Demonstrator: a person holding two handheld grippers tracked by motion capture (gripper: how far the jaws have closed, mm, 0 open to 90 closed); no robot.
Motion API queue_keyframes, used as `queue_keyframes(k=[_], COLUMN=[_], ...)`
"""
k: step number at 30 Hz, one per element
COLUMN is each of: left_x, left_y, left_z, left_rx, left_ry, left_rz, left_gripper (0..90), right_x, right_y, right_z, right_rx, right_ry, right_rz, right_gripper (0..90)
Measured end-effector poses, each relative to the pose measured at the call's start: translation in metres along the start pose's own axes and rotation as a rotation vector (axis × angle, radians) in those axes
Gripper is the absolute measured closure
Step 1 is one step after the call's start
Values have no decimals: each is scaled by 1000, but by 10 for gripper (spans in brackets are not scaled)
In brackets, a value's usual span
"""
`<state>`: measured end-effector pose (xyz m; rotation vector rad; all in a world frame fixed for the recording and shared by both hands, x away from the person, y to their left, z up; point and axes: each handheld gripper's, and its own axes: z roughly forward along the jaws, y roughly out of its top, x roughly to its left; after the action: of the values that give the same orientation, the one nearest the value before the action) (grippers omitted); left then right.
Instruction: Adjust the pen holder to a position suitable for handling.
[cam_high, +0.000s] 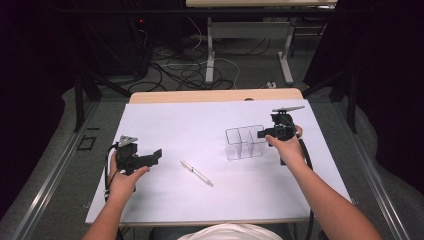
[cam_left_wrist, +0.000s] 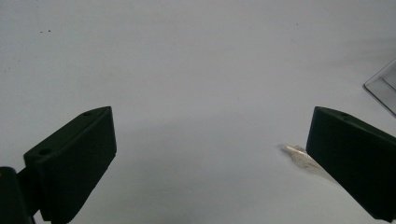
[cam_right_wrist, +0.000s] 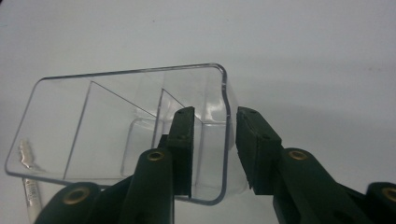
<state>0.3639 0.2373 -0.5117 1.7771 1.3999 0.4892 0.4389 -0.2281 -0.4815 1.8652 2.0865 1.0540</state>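
White paper (cam_high: 200, 200) covers the tabletop almost edge to edge, with a strip of pale wood (cam_high: 215, 95) bare along the far side and dark floor with cables beyond. Wide open sheet lies between the two hands, broken by a slim silver pen (cam_high: 196, 172) lying at a slant near the middle.

A clear plastic rectangular organiser with inner dividers (cam_high: 245, 142) stands right of centre, well inside the paper's right edge. The right gripper (cam_high: 264, 134) is at its right end wall: one jaw sits inside the end compartment and the other outside, straddling the wall, slackened, with a gap between the outer pad and the plastic.

The left gripper (cam_high: 156, 155) hovers over bare paper near the left side, jaws spread wide with nothing between them.

From the right gripper view, the organiser (cam_right_wrist: 140, 121) shows three compartments and rounded corners. The left gripper view catches the pen's tip (cam_left_wrist: 299, 154) beside one jaw and a corner of the organiser (cam_left_wrist: 383, 88).
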Motion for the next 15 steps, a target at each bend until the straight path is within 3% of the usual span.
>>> queue_keyframes(k=[1,3,8,15], left_x=[0,0,0,0], left_y=[0,0,0,0], left_z=[0,0,0,0], left_rx=[0,2,3,4], left_ry=[0,1,2,3], left_rz=[0,0,1,4], left_gripper=[18,19,19,19], right_x=[-1,-1,-6,-14], right_y=[-3,-6,-10,-12], right_z=[-2,-5,-13,-21], right_rx=[-45,-81,-140,-170], right_ry=[17,33,80,33], right_rz=[-49,-75,-90,-111], right_gripper=[641,640,668,782])
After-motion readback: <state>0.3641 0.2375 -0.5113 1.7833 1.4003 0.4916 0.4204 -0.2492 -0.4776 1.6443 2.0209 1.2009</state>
